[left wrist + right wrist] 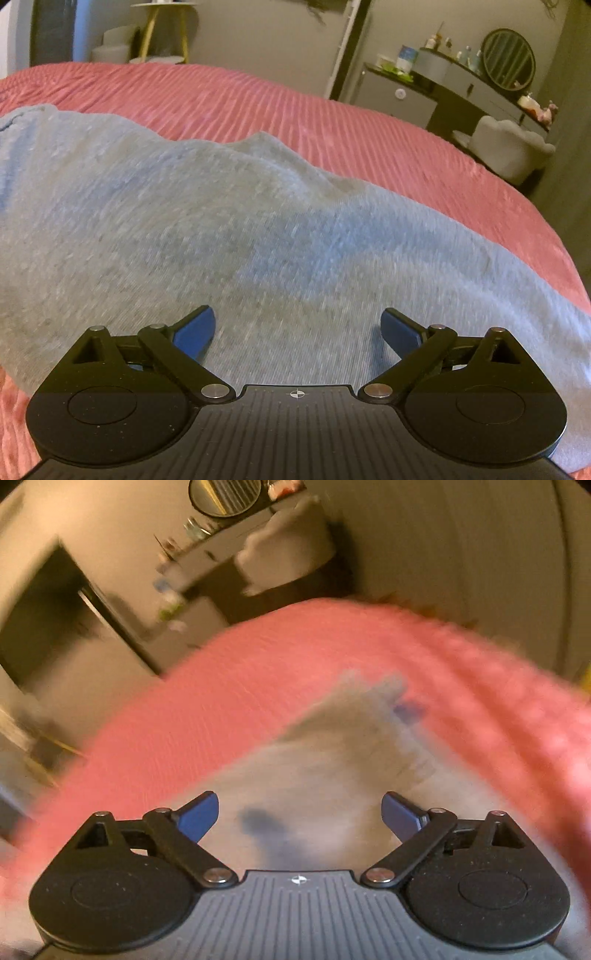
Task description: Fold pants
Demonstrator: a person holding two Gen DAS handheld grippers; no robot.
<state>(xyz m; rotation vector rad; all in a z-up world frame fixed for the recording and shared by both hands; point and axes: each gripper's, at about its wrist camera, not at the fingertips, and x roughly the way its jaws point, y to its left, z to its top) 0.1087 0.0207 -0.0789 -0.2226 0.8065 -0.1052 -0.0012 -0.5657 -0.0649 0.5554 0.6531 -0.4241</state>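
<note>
Light grey pants (207,221) lie spread across a pink ribbed bedspread (332,122). My left gripper (298,325) is open with its blue pads apart, held just above the grey fabric and holding nothing. In the blurred right wrist view the same grey pants (332,760) lie on the pink bedspread (207,709), with dark smudges on the cloth. My right gripper (299,808) is open and empty, just above the fabric.
A dark dresser (436,88) with bottles and a round mirror (508,59) stands past the bed's far right edge, with a pale cushioned stool (509,147) beside it. A small yellow-legged table (164,29) stands at the far left.
</note>
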